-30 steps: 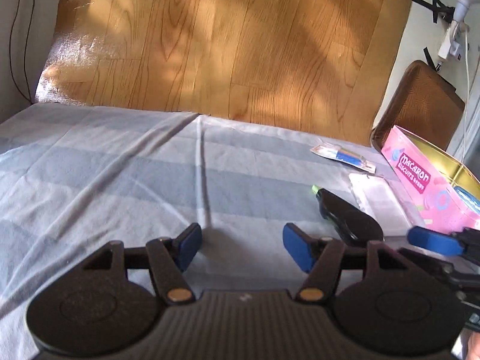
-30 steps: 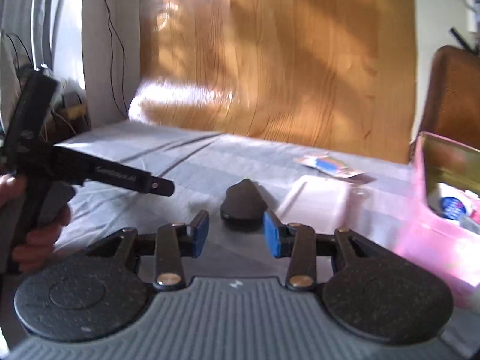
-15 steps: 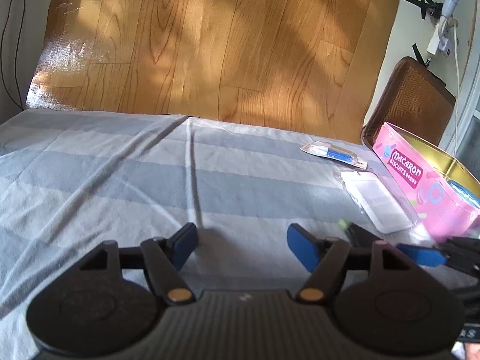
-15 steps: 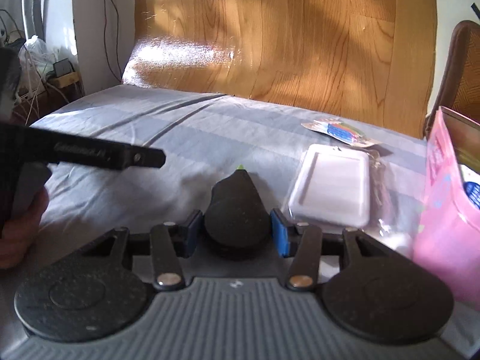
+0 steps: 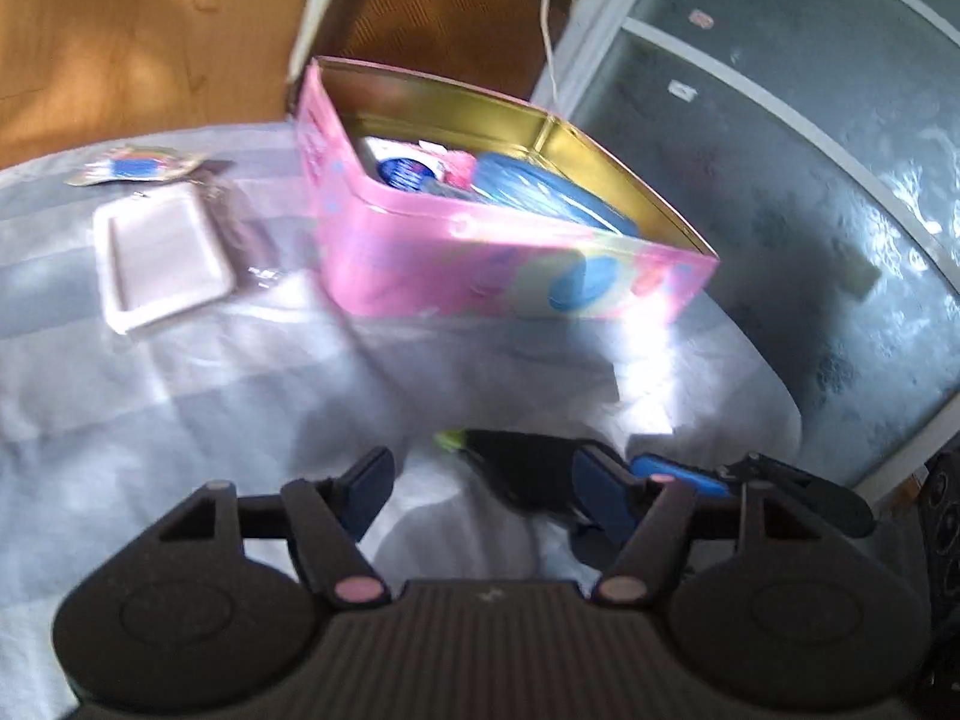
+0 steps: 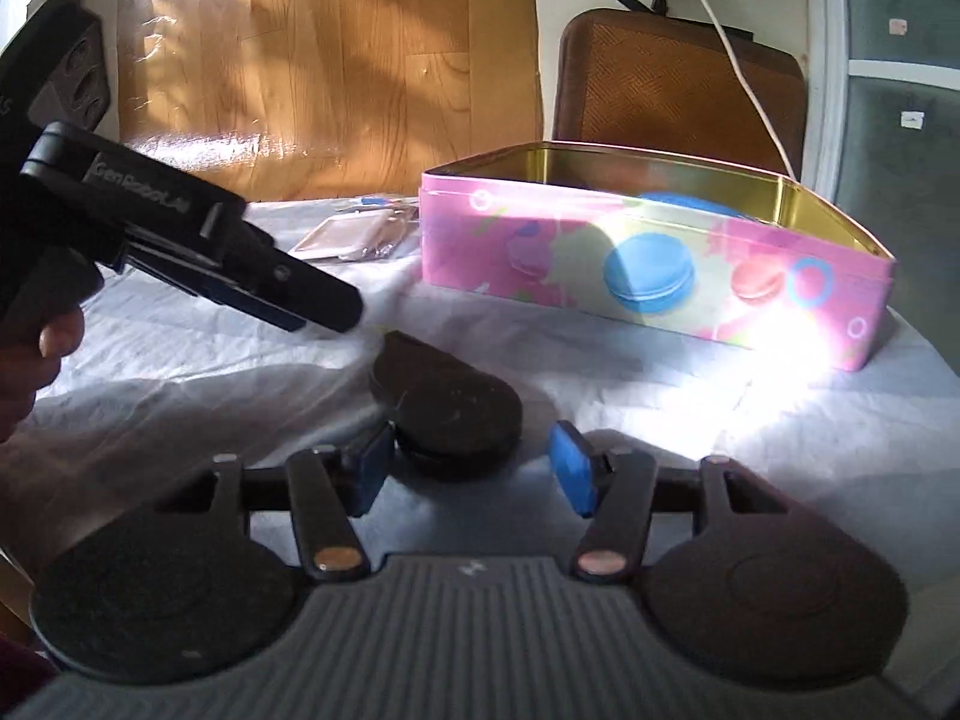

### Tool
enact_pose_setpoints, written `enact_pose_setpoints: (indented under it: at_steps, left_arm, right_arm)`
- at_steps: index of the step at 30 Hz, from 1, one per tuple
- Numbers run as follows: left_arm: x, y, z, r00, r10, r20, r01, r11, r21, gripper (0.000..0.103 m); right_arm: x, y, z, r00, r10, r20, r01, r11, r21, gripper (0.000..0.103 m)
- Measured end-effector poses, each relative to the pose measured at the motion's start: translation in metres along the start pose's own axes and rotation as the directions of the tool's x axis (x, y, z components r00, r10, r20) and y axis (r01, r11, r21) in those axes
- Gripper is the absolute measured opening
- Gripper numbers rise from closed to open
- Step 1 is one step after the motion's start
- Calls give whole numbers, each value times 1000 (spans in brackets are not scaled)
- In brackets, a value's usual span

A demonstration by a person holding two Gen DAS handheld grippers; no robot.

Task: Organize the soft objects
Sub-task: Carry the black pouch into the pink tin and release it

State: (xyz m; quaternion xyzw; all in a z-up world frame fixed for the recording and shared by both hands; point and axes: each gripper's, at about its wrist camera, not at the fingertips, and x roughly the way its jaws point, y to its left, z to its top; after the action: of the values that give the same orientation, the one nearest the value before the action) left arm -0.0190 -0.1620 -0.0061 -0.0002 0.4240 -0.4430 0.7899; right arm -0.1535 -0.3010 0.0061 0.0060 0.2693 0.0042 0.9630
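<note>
Showing tin's [image 5: 516,276] contents – left view | macaron print – right

Hard sunlight is streaming in from about 3 o'clock, blowing out a white patch on the striped sheet [image 6: 708,396] and washing over the pink tin [image 6: 660,264] at 2 o'clock. Dappled shadows are lying across the wooden floor [image 6: 360,60]. Motion blur is smearing the left wrist view, and fisheye curvature is bending the edges of both.

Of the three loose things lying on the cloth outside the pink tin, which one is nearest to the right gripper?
The black teardrop-shaped pouch sits between the open fingers of the right gripper. The white case and the small foil packet lie far behind, beside the tin.
</note>
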Motion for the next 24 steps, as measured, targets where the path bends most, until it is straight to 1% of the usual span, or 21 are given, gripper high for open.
enact_pose_setpoints:
  at_steps: [1,3,4,6,8,9,10,11,13,15,16,18,20,22,23,24]
  left_arm:
    - [8,-6,1,999,1,-32,-1,1000,-8,67]
    - [12,-15,0,998,29,-48,-29,999,-14,70]
    - [12,-17,0,998,30,-58,-31,999,-22,70]
    - [11,-15,-1,997,7,-77,-12,998,-66,71]
    - [12,-13,0,996,-15,-85,6,994,-106,71]
    - [14,-13,1,997,-15,-81,6,994,-110,71]
    - [16,-13,3,997,-15,-74,7,994,-107,70]
    - [19,-13,6,998,-3,-65,-3,995,-99,69]
    - [19,-15,10,998,20,-55,-25,995,-93,62]
    - [8,-19,16,1000,4,-20,-6,996,-85,60]
    - [-1,-23,22,1000,-9,7,10,997,-74,60]
    - [-18,-35,39,997,-23,71,25,999,-29,60]
    - [-28,-46,60,991,-27,129,25,999,22,60]
    - [-25,-55,84,985,-14,175,3,998,65,60]
    - [-19,-55,95,982,-11,188,-2,998,67,60]
    - [-12,-52,105,981,-6,193,-4,998,55,60]
  right_arm:
    - [0,-1,-1,1000,12,7,-12,1000,2,60]
    - [1,-2,-2,999,28,19,-28,1000,-5,61]
    - [2,-2,-1,999,30,23,-29,999,-13,62]
    - [6,-4,1,999,41,22,-40,999,-23,64]
    - [13,-6,3,997,72,2,-72,997,-24,64]
    - [15,-6,3,997,80,8,-80,996,-29,63]
    - [17,-4,4,996,94,11,-94,995,-39,54]
    - [17,-2,6,996,93,19,-92,995,-36,53]
    - [15,-1,9,996,75,41,-74,997,-18,53]
    - [5,0,15,995,52,89,-50,998,-24,53]
    - [-1,0,21,991,41,125,-38,999,-31,53]
    - [-11,-4,36,980,23,196,-16,999,-40,52]
    - [-11,-10,55,966,-3,259,17,999,-51,52]
    - [-2,-17,74,955,-30,295,50,997,-59,52]
    - [5,-22,82,952,-44,303,65,996,-58,52]
    - [14,-28,89,953,-52,298,70,996,-51,52]
